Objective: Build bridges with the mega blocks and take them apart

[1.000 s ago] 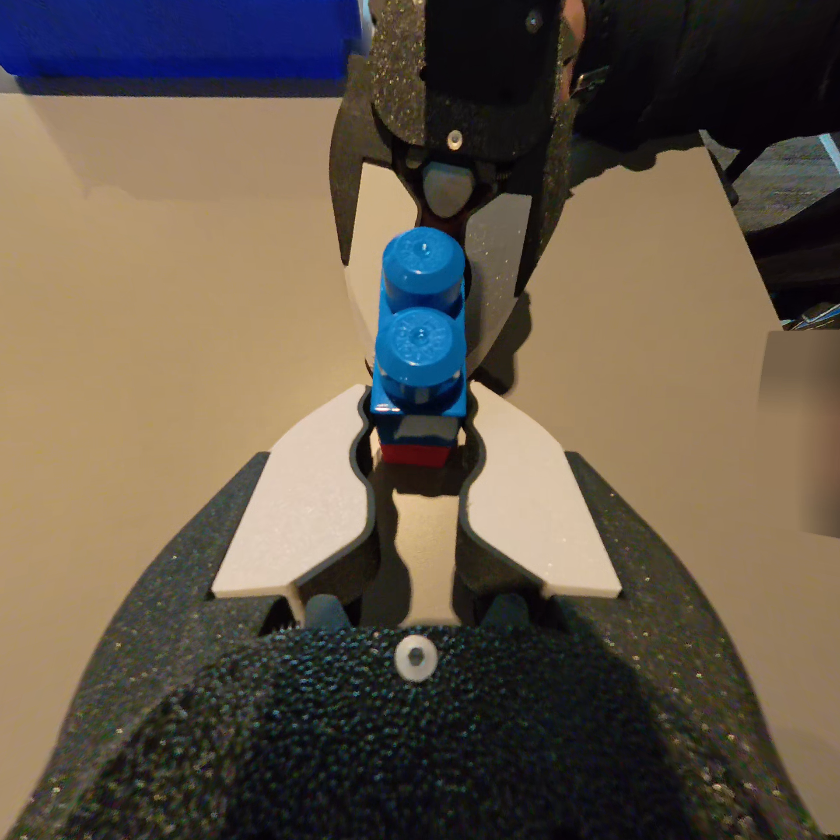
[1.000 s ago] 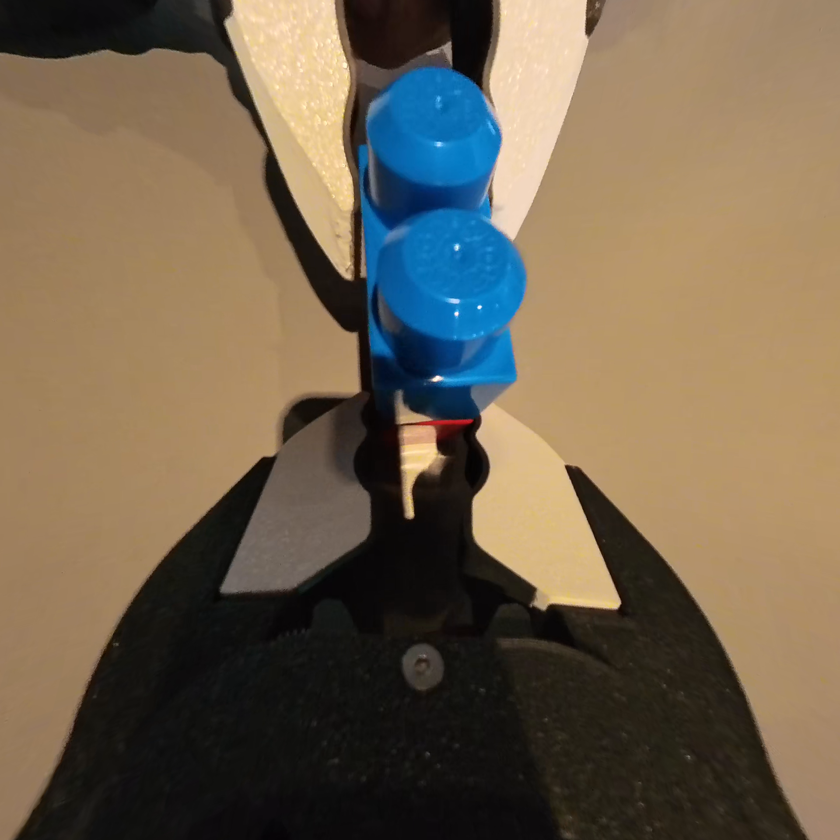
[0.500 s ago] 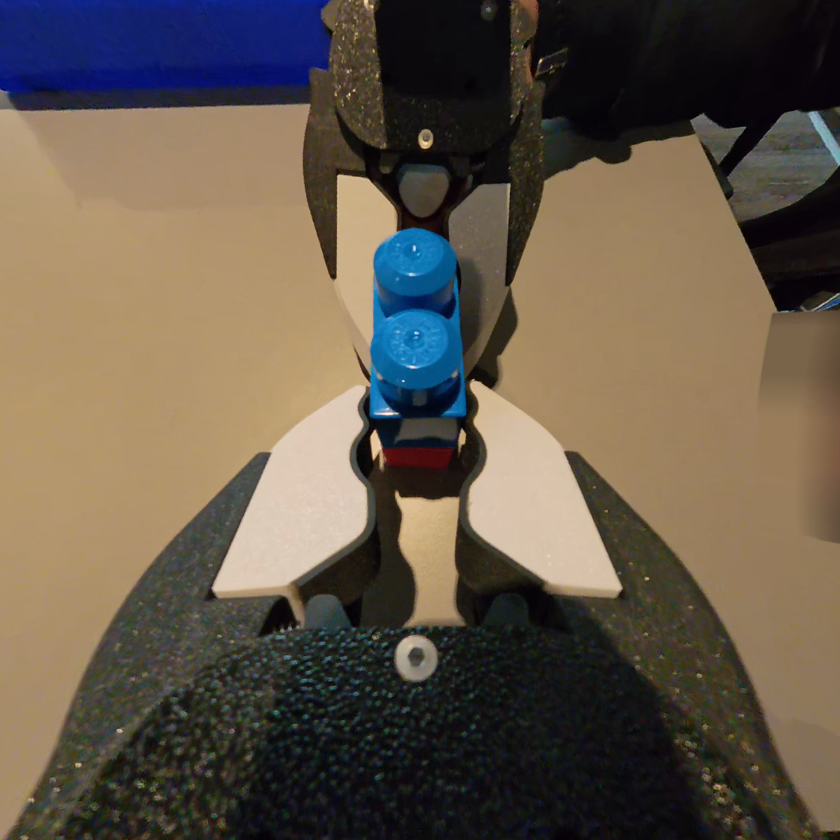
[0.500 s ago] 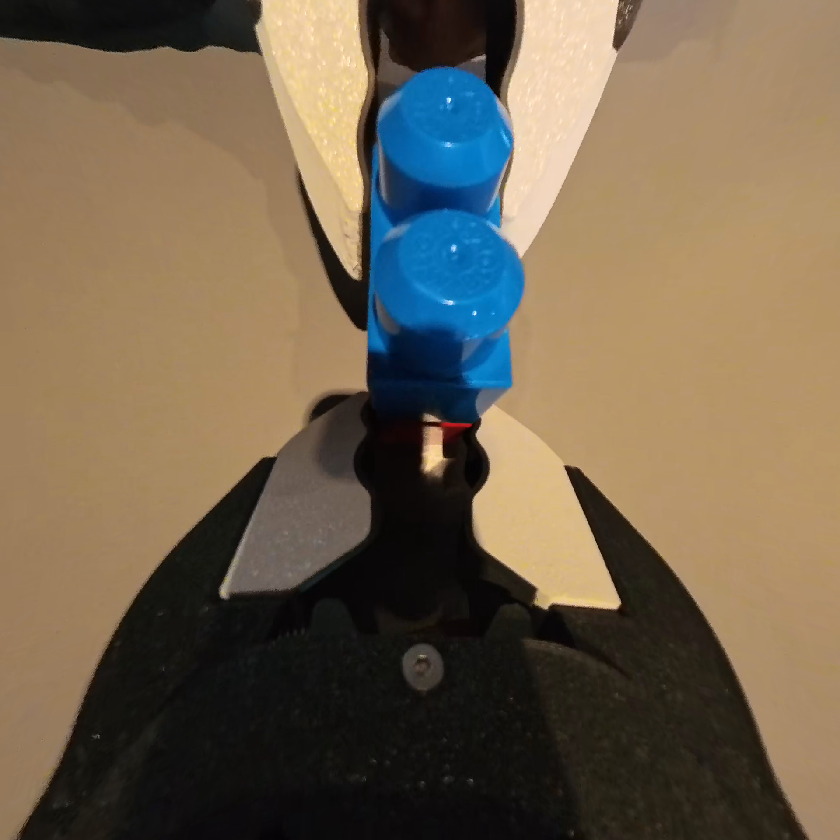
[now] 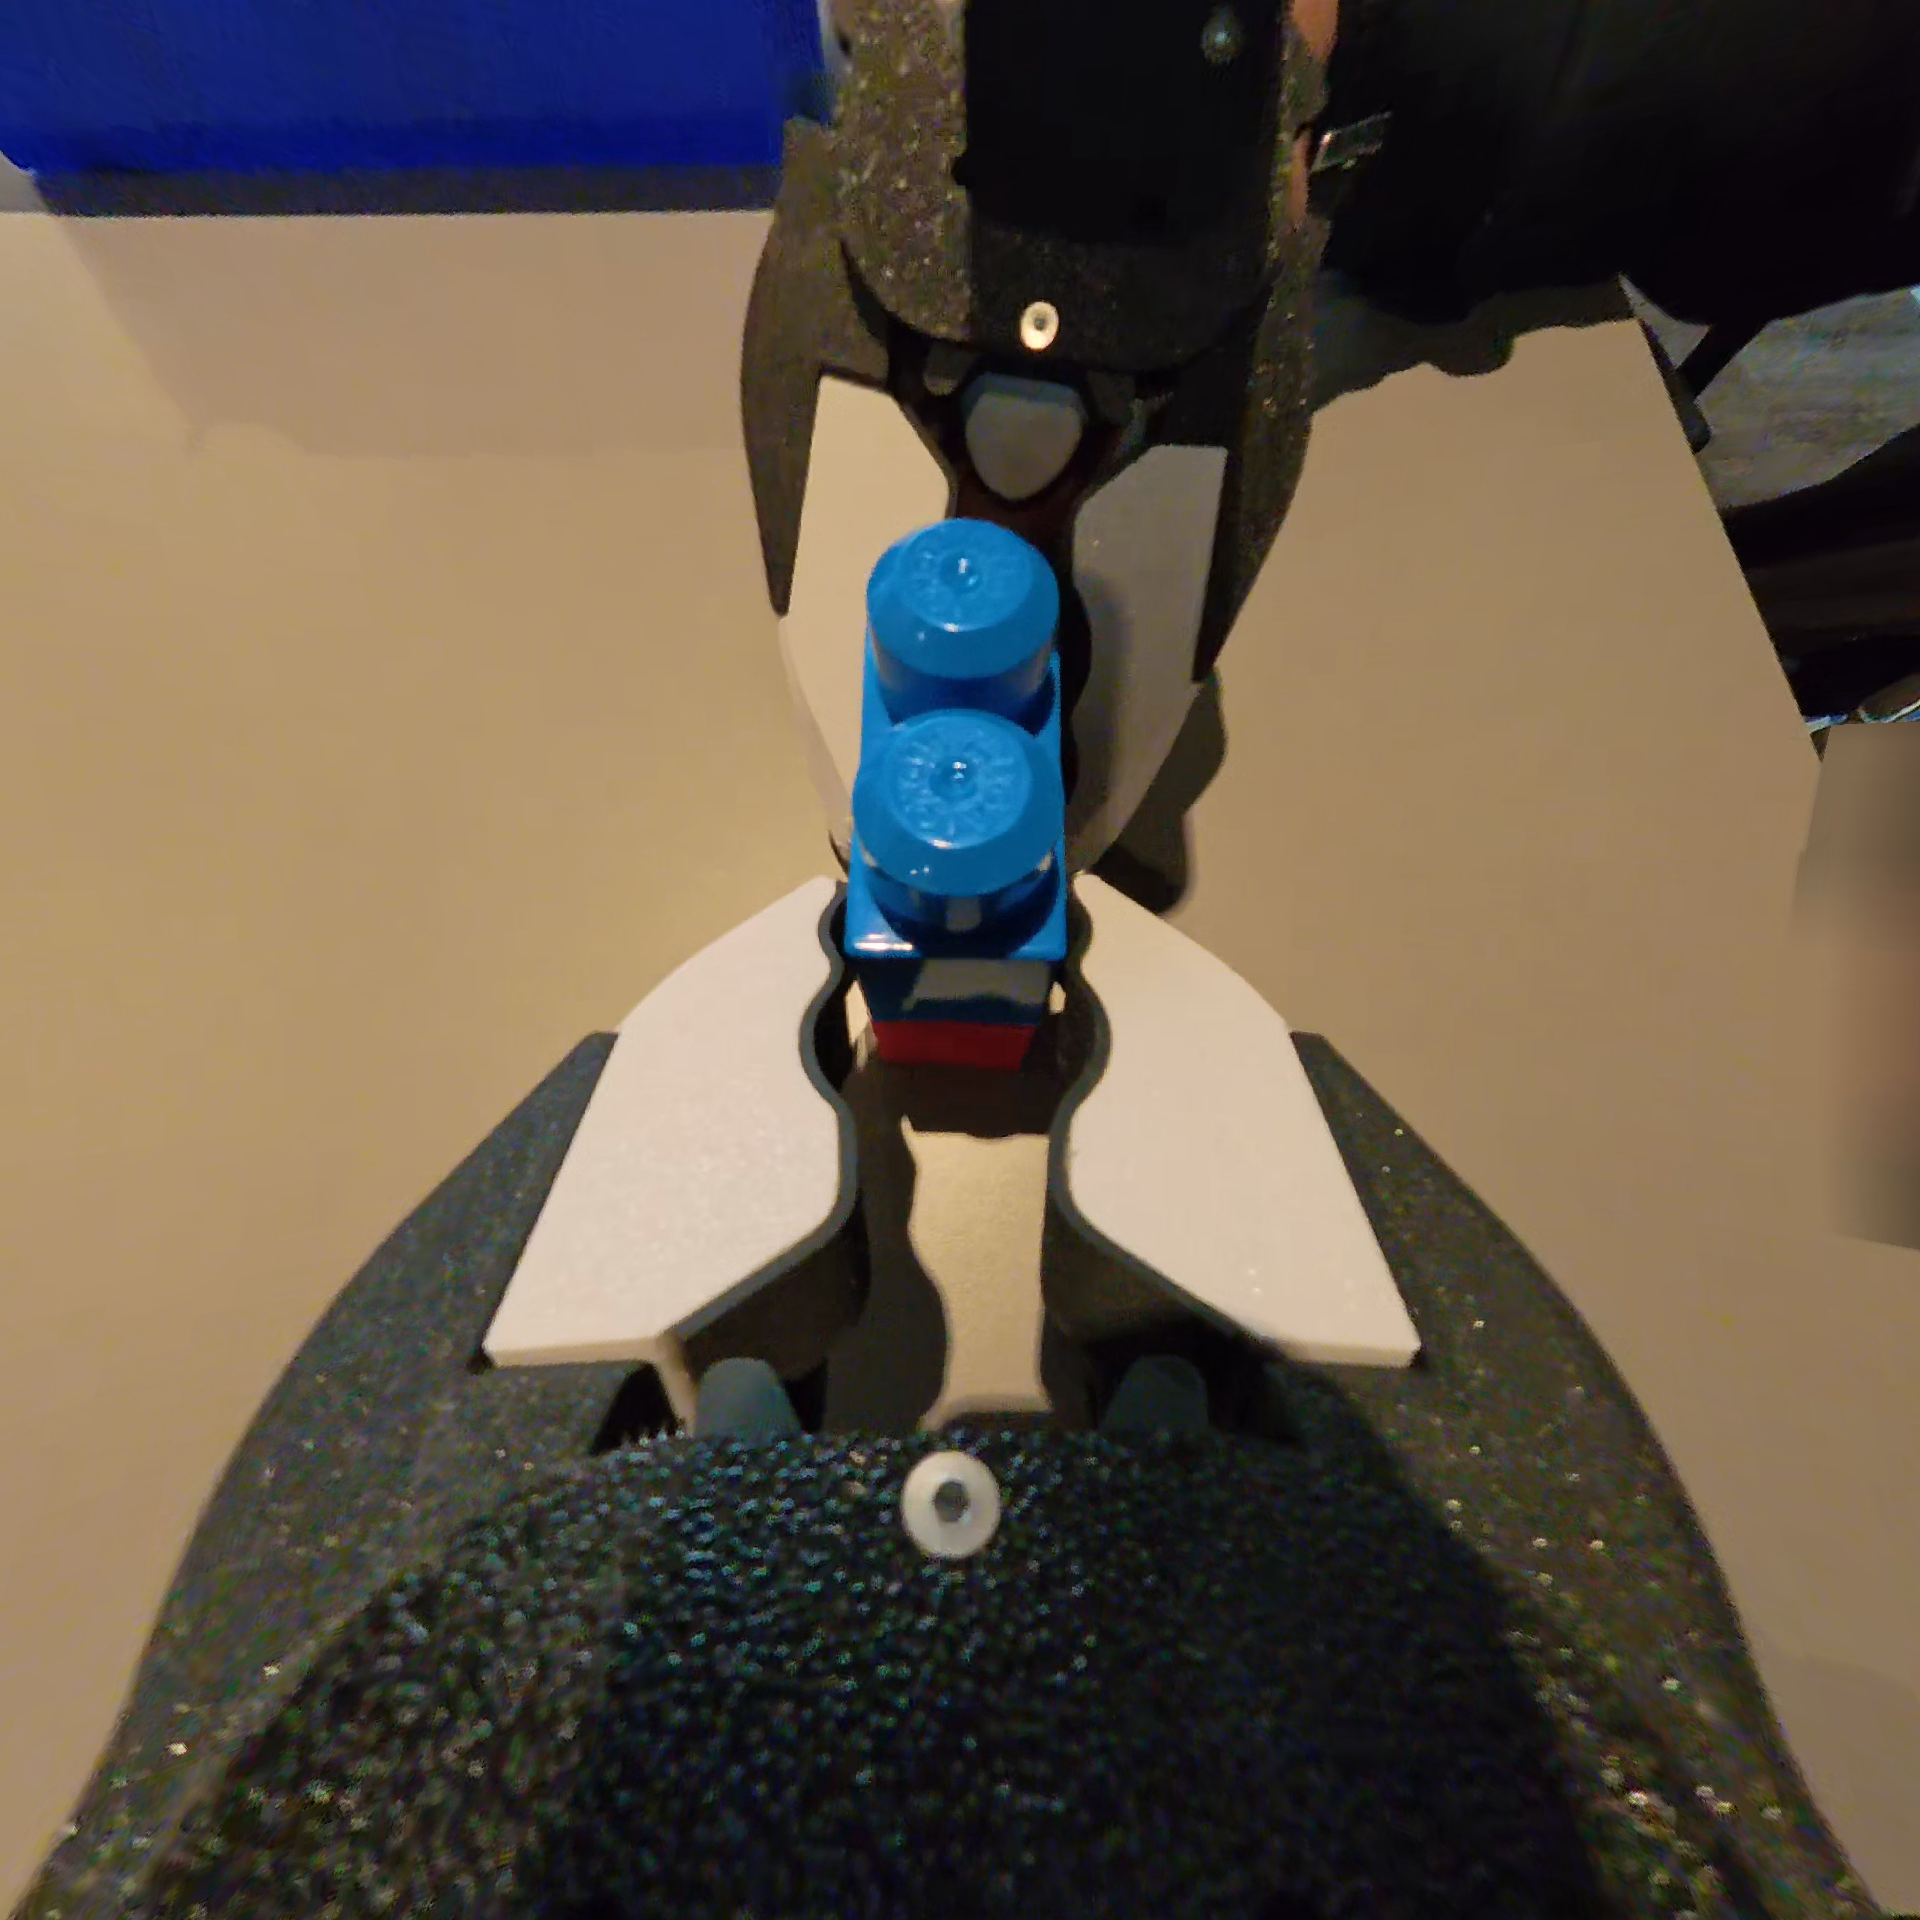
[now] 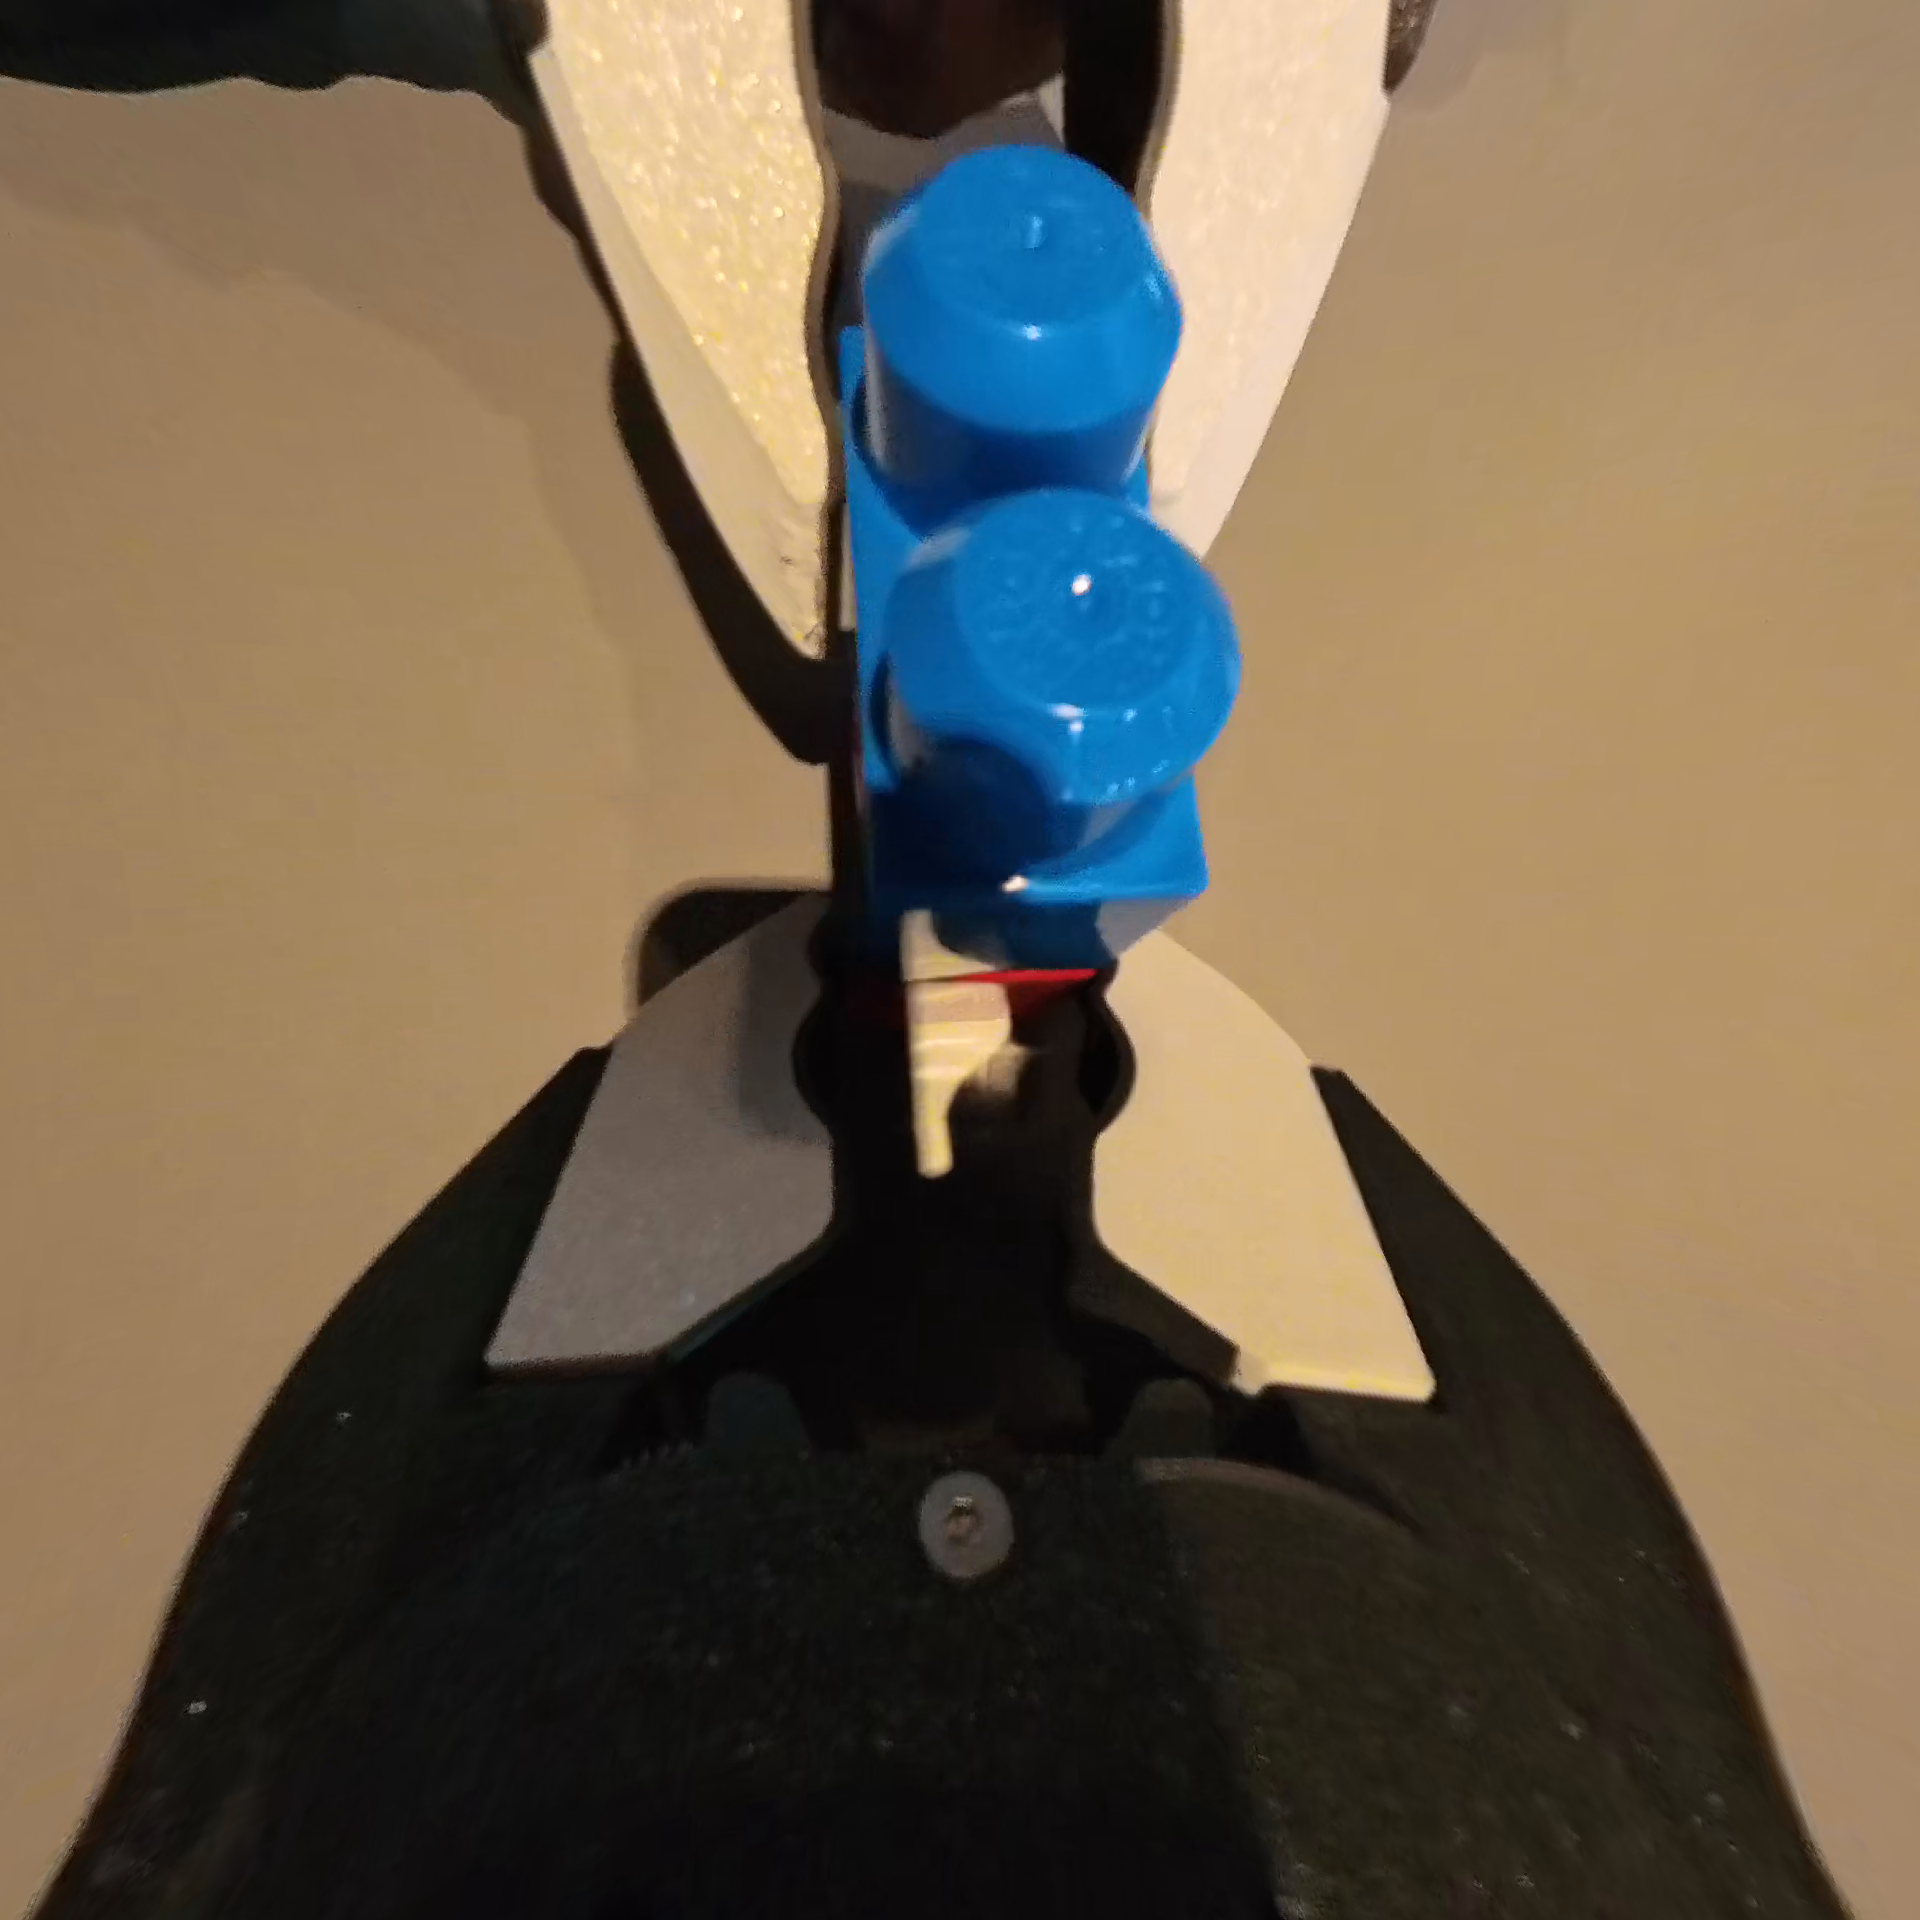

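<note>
Item 1, far left of the left wrist view: deep-blue plastic bin (image 5: 395, 83), at the back edge of the plain beige tabletop (image 5: 364, 675), well apart from the work

Item 2, centre: bright blue two-stud plastic block (image 5: 956, 769), seated on a red plastic block (image 5: 954, 1042) of which only a thin band shows beneath it. Whether the stack rests on the tabletop or is held just above it cannot be told. The blue block's long axis, through both studs, runs straight away from the camera, in line with both grippers

Item 3, centre, near end: left gripper (image 5: 954, 935), black textured body with pale grey fingers (image 5: 717, 1091), clamped on the near end of the stack; whether the tips bear on the blue or the red part cannot be told

Item 4, centre, far end: right gripper (image 5: 1013, 769), facing the left one head-on, its pale fingers closed on the opposite end of the stack. In its own view the right gripper (image 6: 966, 956) shows the blue block (image 6: 1029, 582) directly ahead, tilted slightly to the right, with a red sliver (image 6: 1049, 979) at its base

Item 5, right edge: dark clothing of a person (image 5: 1621, 145)

Judgement: a separating step; each gripper is equally near, and the pull should act across the seam between blue and red
</note>
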`<state>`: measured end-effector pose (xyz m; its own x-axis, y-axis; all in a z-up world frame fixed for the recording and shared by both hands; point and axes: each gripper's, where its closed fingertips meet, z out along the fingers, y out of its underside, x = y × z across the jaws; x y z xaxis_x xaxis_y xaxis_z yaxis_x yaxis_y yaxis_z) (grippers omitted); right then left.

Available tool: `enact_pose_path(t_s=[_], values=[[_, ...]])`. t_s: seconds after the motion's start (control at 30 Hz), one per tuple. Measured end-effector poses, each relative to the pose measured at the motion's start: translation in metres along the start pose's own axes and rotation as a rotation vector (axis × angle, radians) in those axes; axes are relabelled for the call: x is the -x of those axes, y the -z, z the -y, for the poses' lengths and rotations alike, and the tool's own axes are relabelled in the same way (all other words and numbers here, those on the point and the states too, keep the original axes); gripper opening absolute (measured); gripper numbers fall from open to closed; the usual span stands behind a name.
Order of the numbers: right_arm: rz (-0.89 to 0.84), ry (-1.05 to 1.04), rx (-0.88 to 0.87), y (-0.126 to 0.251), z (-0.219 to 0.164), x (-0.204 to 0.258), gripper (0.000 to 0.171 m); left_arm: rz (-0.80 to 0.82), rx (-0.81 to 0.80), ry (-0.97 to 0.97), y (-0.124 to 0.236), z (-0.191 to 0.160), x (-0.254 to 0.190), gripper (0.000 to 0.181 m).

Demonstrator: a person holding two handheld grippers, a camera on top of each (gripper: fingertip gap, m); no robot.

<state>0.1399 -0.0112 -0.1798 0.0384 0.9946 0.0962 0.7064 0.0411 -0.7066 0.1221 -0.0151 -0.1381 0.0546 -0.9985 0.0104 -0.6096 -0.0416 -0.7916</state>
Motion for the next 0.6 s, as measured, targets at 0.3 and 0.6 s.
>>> enact_pose_path(t_s=[0.3, 0.6], values=[[-0.098, -0.028, -0.069, 0.023, -0.007, -0.014, 0.066, 0.037, 0.021, 0.021, -0.001, 0.000, 0.003, 0.036], [-0.116, -0.036, -0.256, 0.035, 0.031, -0.012, 0.060, 0.056, 0.021, 0.020, -0.004, 0.002, 0.004, 0.036]])
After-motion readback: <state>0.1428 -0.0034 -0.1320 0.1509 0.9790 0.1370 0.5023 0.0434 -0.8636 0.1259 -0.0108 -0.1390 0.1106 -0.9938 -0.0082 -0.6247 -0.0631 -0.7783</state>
